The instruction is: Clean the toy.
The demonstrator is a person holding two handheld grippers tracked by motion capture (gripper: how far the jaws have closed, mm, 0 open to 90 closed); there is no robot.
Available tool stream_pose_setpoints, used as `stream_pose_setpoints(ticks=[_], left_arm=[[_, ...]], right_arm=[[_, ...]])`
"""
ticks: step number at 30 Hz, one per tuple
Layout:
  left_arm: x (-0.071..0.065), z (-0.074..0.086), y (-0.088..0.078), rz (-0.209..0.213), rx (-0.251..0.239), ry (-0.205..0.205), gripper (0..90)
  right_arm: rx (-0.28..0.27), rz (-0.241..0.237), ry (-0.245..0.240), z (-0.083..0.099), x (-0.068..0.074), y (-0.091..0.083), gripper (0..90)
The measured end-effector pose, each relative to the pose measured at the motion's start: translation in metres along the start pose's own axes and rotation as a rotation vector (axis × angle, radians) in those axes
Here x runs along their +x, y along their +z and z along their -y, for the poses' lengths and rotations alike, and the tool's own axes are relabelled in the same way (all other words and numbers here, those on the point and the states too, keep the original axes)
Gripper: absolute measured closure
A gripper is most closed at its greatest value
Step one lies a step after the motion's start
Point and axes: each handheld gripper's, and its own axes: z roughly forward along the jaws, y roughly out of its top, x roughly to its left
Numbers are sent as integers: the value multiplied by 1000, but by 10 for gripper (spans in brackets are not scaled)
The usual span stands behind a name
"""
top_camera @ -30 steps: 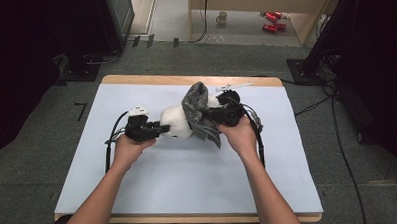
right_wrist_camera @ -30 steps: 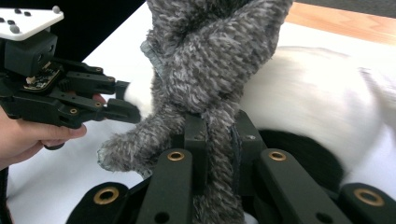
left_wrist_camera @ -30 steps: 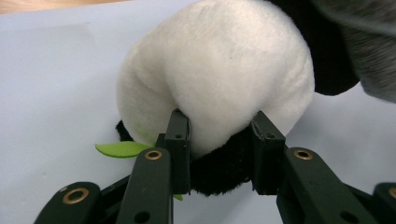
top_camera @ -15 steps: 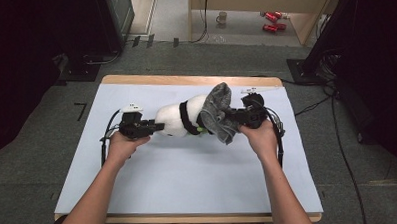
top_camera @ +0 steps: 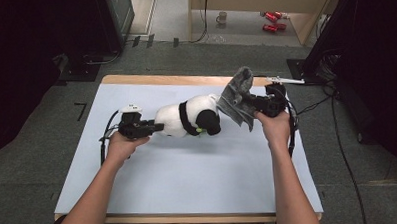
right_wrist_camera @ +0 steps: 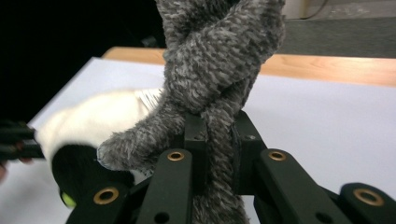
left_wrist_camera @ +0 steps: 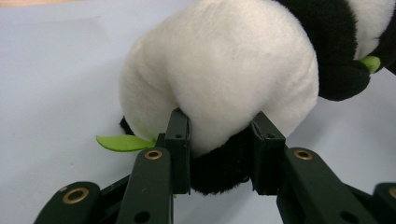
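A black-and-white plush panda lies on its side across the middle of the white table. My left gripper is shut on the panda's rear end; its pads press into the white and black fur, and a green leaf sticks out beside them. My right gripper is shut on a grey fuzzy cloth, held up just right of the panda's head. In the right gripper view the grey cloth is pinched between the jaws, with the panda lower left behind it.
The table's wooden far edge runs behind the toys. Cables trail from both grippers. On the floor beyond stand a mug, red items and dark equipment to the right.
My right gripper has carried the grey cloth to the right, off the panda, uncovering its black-and-white front. The left gripper has stayed put on the panda's rear.
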Motion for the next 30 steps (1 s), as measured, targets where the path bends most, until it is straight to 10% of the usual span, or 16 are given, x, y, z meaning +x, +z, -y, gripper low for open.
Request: stream_pose_setpoints(ticks=[11,20,30], left_arm=[[-1,1,2,6,18,6,677],[-4,1,4,0,31,-2,692],[-3,1,4,0,28,-10,691]], right_arm=[[120,-93,-80,12,27,55,807],[210,-42,-133,36,25,56,808],[268,-89,-85,64,18,64,809]])
